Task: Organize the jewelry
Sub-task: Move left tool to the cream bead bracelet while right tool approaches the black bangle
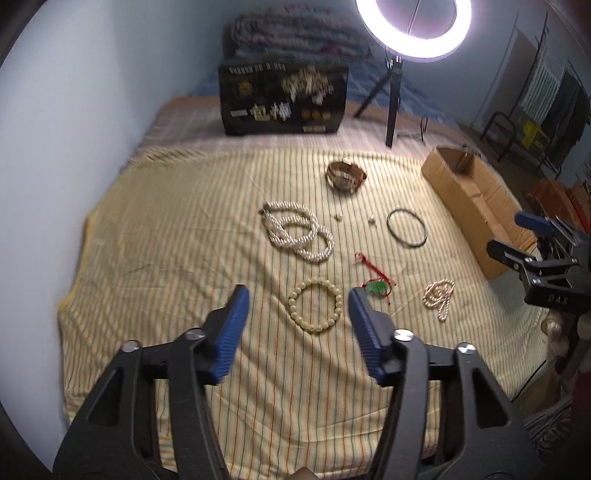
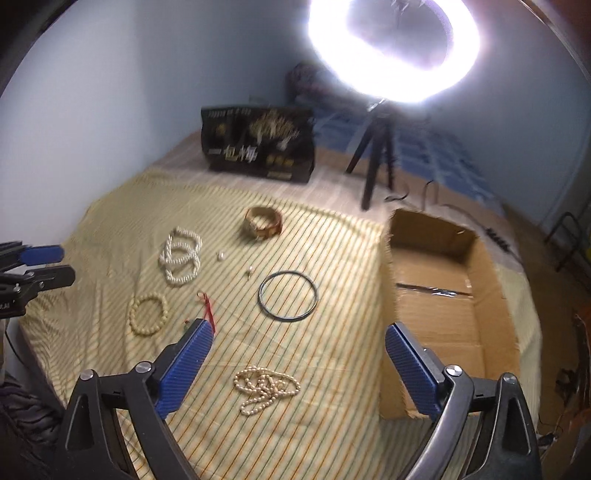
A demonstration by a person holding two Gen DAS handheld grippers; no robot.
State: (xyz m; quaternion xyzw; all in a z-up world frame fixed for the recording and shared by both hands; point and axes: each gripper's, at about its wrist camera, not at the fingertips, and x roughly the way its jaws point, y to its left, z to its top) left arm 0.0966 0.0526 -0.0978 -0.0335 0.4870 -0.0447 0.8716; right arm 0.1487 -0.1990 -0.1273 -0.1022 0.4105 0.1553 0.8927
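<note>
Jewelry lies scattered on a yellow striped bedsheet (image 1: pixel 166 258): cream bead bracelet (image 1: pixel 315 305) nearest the wide-open left gripper (image 1: pixel 298 295), pearl necklace (image 2: pixel 266 387) between the right gripper's (image 2: pixel 297 332) spread fingers. Cardboard box (image 2: pixel 443 314) right; ring light (image 1: pixel 413 26) far.

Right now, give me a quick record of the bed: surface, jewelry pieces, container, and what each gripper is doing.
surface: striped bedsheet
jewelry: white pearl necklace; cream bead bracelet; black bangle; small pearl strand; red cord pendant; brown watch; two tiny loose pieces
container: open cardboard box, no jewelry visible inside
left gripper: open, empty, aimed at the bracelet
right gripper: open, empty, above the small pearl strand
</note>
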